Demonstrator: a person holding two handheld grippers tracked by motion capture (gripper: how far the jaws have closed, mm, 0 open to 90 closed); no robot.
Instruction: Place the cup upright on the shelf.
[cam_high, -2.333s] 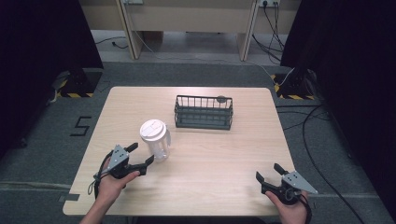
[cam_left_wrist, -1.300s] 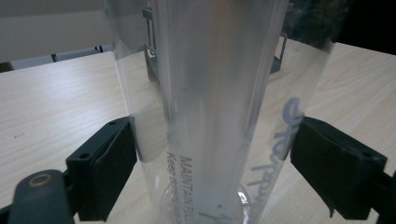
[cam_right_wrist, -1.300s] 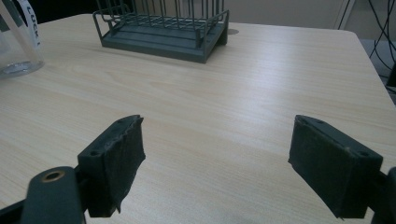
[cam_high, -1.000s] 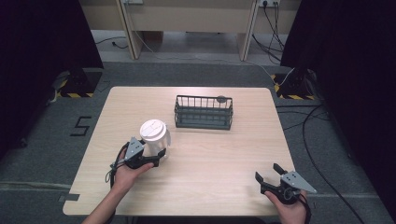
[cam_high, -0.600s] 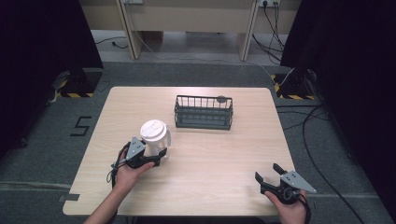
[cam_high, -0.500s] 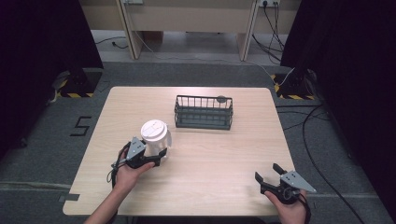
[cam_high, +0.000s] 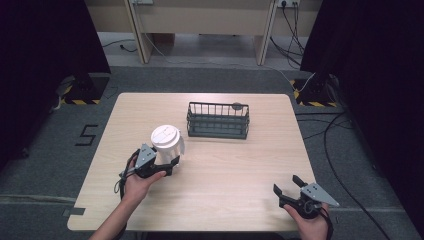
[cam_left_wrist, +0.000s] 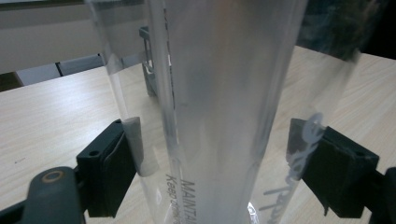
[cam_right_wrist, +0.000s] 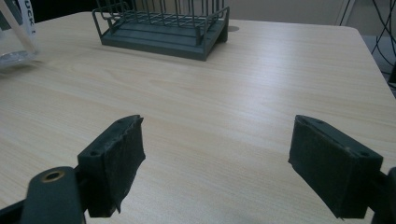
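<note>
From above, a clear plastic jug with a white lid (cam_high: 166, 142) stands upright on the pale wooden table (cam_high: 235, 165), near the dark wire rack (cam_high: 218, 120) and on its left-front side. The left gripper (cam_high: 161, 165) reaches it.

In the left gripper view, both pads touch the jug's clear wall (cam_left_wrist: 224, 102), pinching it.

In the right gripper view, the right gripper (cam_right_wrist: 233, 168) is spread wide over bare wood, well apart from the rack (cam_right_wrist: 163, 25).
</note>
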